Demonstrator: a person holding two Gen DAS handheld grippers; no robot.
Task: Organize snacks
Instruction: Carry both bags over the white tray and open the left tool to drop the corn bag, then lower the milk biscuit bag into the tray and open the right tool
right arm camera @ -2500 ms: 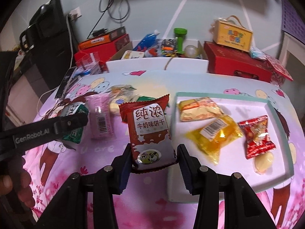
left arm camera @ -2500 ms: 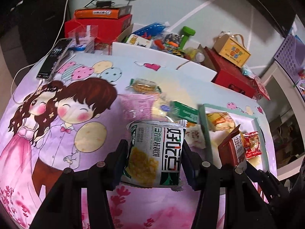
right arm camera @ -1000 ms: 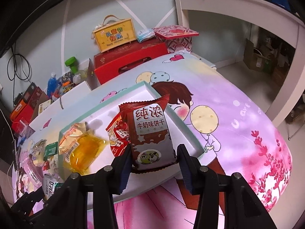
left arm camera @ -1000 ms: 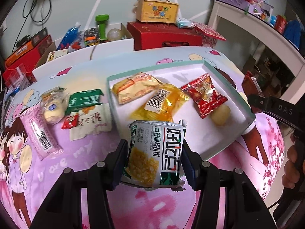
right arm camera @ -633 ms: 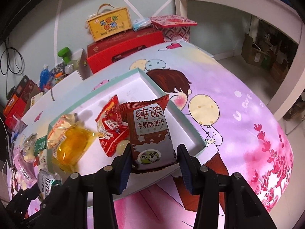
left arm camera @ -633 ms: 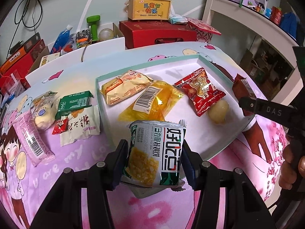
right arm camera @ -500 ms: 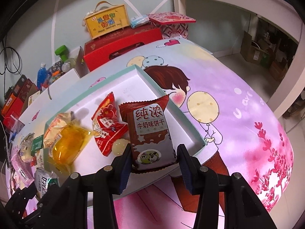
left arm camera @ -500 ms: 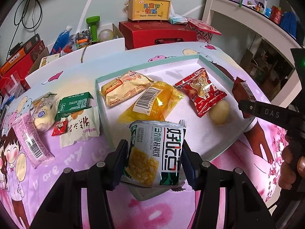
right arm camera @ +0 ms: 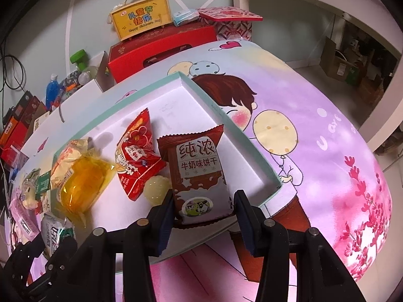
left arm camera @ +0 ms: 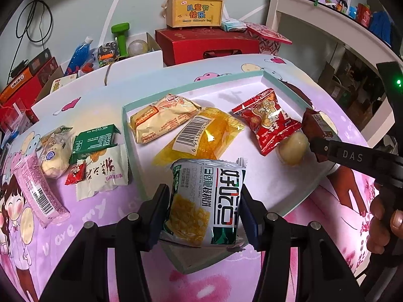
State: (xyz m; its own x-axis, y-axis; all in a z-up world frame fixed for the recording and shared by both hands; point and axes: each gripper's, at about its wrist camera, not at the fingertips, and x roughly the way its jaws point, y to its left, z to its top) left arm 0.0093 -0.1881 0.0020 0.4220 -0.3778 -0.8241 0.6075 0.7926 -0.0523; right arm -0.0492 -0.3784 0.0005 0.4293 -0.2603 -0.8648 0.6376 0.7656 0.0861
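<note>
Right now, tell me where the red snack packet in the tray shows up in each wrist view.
Left wrist view: the red snack packet lies right of centre, in the tray, its lower end over a pale round sweet.
Right wrist view: it lies left of centre, just left of the brown biscuit packet.
Shared landmark: the yellow gift box behind the table.

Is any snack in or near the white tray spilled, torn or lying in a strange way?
Nothing looks spilled or torn. In the mint-edged white tray, the red crinkly packet lies partly over the pale round candy. Several packets, such as the green flat one, still lie outside on the cartoon-print cloth.
</note>
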